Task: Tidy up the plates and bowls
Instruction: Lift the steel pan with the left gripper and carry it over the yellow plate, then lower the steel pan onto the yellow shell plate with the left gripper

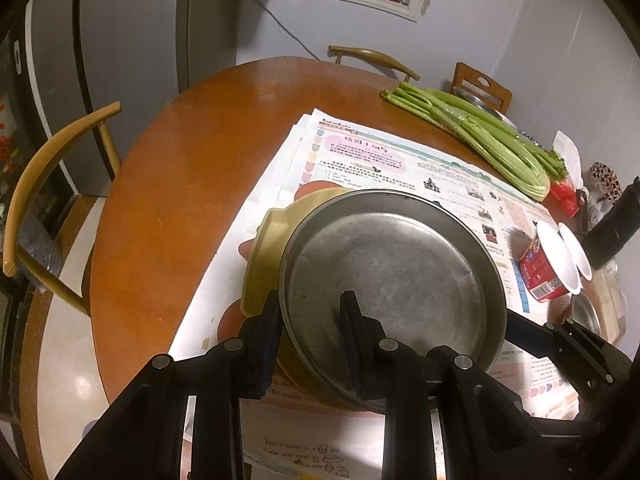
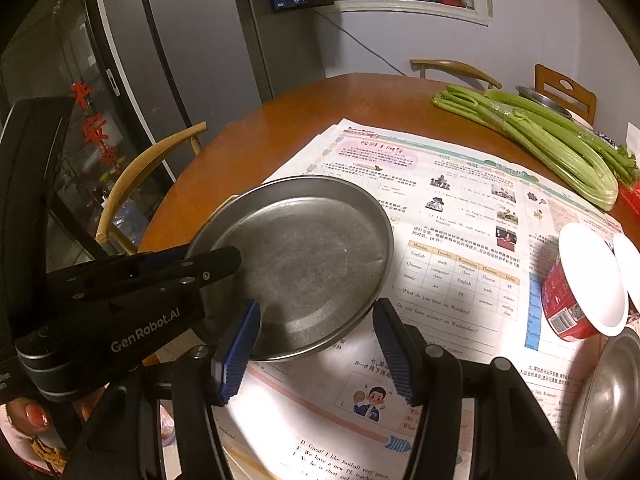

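Note:
A round metal plate (image 1: 392,280) rests tilted on a yellow bowl (image 1: 264,256) on the newspaper. My left gripper (image 1: 312,312) straddles the plate's near rim, one finger outside and one inside, with a gap between pads and rim. From the right wrist view the same plate (image 2: 304,256) shows with the left gripper (image 2: 212,258) at its left edge. My right gripper (image 2: 316,344) is open and empty, just in front of the plate's near rim. A steel bowl (image 2: 608,400) sits at the right.
Newspaper sheets (image 2: 440,216) cover the round wooden table (image 1: 180,184). Celery (image 1: 480,136) lies at the back right. A red instant-noodle cup (image 2: 576,300) lies on its side at the right. Chairs (image 1: 48,184) stand around the table.

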Available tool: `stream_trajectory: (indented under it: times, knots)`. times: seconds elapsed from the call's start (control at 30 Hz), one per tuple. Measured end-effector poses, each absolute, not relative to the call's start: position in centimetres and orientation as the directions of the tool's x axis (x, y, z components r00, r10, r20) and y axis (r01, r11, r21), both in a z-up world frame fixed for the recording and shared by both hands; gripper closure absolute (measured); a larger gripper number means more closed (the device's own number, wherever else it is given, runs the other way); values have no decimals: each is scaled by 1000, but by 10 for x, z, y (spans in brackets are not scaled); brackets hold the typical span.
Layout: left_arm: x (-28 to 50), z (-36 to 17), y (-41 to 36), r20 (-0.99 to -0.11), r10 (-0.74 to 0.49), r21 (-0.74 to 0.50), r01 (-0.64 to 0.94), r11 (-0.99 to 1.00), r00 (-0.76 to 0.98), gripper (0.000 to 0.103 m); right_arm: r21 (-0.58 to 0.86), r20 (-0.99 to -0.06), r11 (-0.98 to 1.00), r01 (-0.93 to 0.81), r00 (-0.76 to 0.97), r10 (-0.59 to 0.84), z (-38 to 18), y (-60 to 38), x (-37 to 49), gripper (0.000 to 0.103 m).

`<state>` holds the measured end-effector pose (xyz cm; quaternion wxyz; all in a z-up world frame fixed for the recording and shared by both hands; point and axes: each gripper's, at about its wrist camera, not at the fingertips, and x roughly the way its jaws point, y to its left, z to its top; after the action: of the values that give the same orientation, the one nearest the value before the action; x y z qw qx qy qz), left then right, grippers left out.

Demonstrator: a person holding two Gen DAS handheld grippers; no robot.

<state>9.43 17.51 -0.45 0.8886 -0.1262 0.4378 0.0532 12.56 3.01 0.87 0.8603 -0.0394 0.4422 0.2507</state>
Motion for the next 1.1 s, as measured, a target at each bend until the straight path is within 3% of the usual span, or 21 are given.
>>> stream_trajectory:
  times: [1.1]
  knots:
    - [103,-3,180,-796,-14,-175,-209,962,605,70,141,-784,873,-468,486,387,1,38,134,44]
